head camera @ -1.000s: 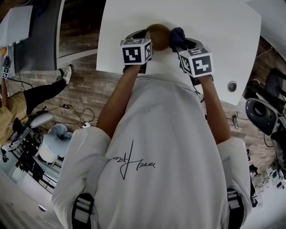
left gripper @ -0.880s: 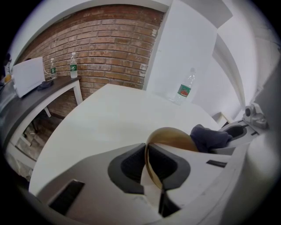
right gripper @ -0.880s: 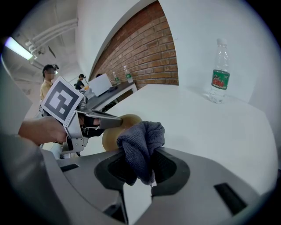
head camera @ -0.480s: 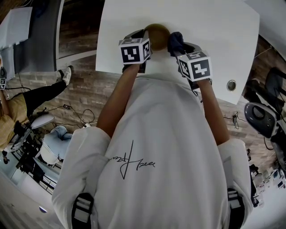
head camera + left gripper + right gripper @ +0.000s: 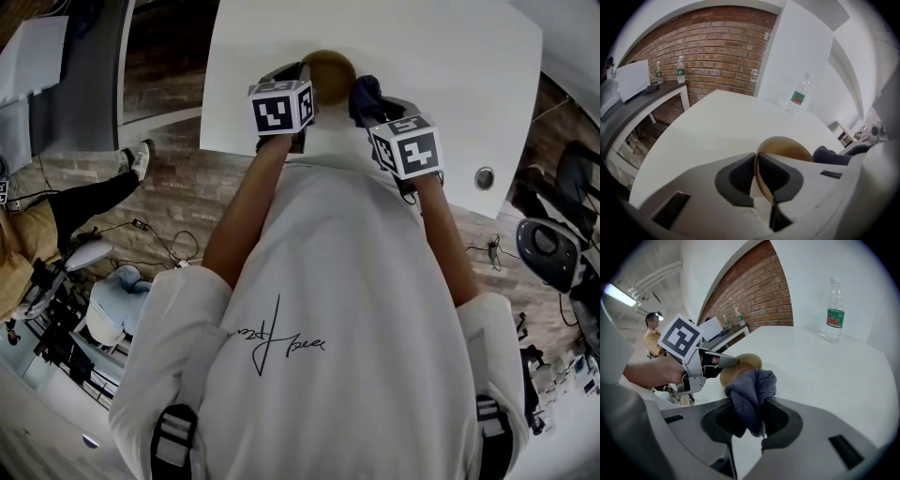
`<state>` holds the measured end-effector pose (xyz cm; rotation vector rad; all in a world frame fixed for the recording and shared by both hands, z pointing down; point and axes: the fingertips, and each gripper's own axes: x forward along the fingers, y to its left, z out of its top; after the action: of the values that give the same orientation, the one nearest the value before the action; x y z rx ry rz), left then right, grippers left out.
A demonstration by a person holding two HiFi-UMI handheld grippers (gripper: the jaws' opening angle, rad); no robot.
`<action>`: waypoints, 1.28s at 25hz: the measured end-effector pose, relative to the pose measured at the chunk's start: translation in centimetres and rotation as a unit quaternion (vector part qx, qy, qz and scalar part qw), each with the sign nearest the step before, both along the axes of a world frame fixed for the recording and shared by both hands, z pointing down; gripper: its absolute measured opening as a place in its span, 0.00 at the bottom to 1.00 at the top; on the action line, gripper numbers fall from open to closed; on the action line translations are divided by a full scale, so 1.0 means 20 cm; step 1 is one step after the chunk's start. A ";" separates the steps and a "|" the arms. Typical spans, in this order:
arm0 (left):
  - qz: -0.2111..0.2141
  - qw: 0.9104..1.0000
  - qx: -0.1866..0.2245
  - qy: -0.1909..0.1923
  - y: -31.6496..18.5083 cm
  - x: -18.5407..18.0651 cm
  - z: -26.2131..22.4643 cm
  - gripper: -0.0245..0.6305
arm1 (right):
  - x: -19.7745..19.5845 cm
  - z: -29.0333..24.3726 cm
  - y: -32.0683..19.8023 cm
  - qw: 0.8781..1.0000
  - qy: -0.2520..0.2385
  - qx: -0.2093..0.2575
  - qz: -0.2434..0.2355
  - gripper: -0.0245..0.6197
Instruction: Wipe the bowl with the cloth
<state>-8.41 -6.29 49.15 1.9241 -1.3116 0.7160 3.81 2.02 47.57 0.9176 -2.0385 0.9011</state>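
A tan wooden bowl (image 5: 330, 69) is tipped on edge above the white table (image 5: 450, 56), near its front edge. My left gripper (image 5: 758, 174) is shut on the bowl's rim (image 5: 761, 183); the bowl's hollow (image 5: 787, 149) faces right. My right gripper (image 5: 752, 420) is shut on a bunched dark blue-grey cloth (image 5: 751, 392). The cloth (image 5: 366, 94) hangs just right of the bowl; whether they touch I cannot tell. In the right gripper view the bowl (image 5: 743, 365) shows behind the cloth, with the left gripper (image 5: 723, 361) at its rim.
A plastic water bottle (image 5: 833, 310) stands at the table's far side (image 5: 798, 96). A round grommet (image 5: 484, 177) sits in the table's right corner. A dark side desk (image 5: 656, 91) with two bottles is on the left. A person (image 5: 28, 234) sits on the floor at the left.
My right gripper with the cloth has shifted a little toward the person's body and left. The left gripper and the bowl have kept still.
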 end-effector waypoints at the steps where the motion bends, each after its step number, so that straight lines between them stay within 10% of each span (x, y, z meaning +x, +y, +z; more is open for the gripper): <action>1: 0.000 1.000 0.000 0.000 0.00 0.00 0.00 0.07 | 0.00 0.00 0.01 1.000 0.000 0.000 -0.001 0.18; 32: -0.009 0.998 0.055 0.037 0.05 -0.01 -0.22 0.23 | 0.04 -0.07 0.15 0.999 -0.012 -0.002 -0.052 0.18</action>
<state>-8.67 -5.33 44.77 2.0023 -1.3454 0.5685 4.58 5.02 46.22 0.7951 -2.0827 0.8632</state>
